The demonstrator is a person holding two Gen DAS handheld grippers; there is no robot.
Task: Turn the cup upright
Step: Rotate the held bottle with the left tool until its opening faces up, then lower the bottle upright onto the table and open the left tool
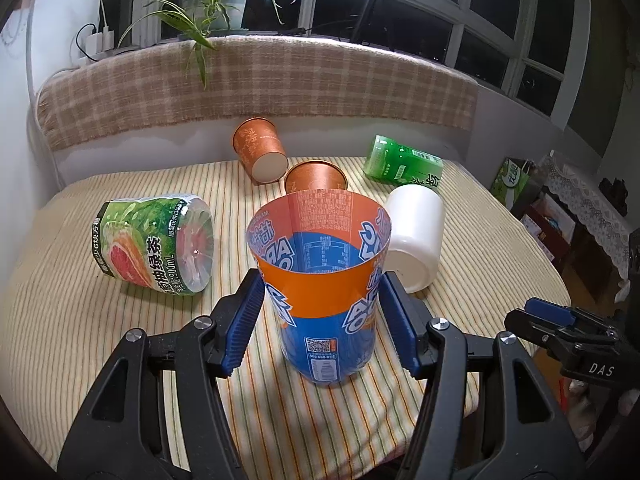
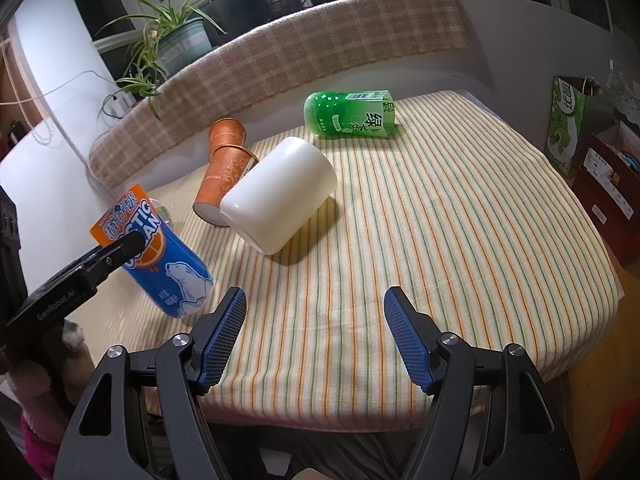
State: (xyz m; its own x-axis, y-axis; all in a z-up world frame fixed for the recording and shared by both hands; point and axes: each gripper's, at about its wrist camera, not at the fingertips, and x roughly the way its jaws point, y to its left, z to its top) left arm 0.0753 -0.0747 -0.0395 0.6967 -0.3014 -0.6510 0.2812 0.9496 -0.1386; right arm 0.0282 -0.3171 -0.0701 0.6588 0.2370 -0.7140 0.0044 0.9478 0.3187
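An orange-and-blue cut-bottle cup [image 1: 324, 280] stands upright on the striped tablecloth, mouth up; it also shows in the right wrist view [image 2: 168, 264]. My left gripper [image 1: 322, 320] has its jaws on either side of the cup, close to its walls; contact is unclear. A white cup [image 1: 416, 236] lies on its side behind it, also in the right wrist view [image 2: 276, 196]. My right gripper [image 2: 314, 336] is open and empty over the table's near edge; it also shows in the left wrist view [image 1: 560, 324].
Two orange paper cups [image 1: 260, 152] [image 1: 316, 178] lie at the back. A grapefruit-tea cut bottle [image 1: 156, 244] lies at the left, a green tea one [image 1: 404, 162] at the back right. A plaid-covered ledge [image 1: 256, 88] and plant [image 1: 212, 0] stand behind. The table edge [image 2: 600, 264] drops off right.
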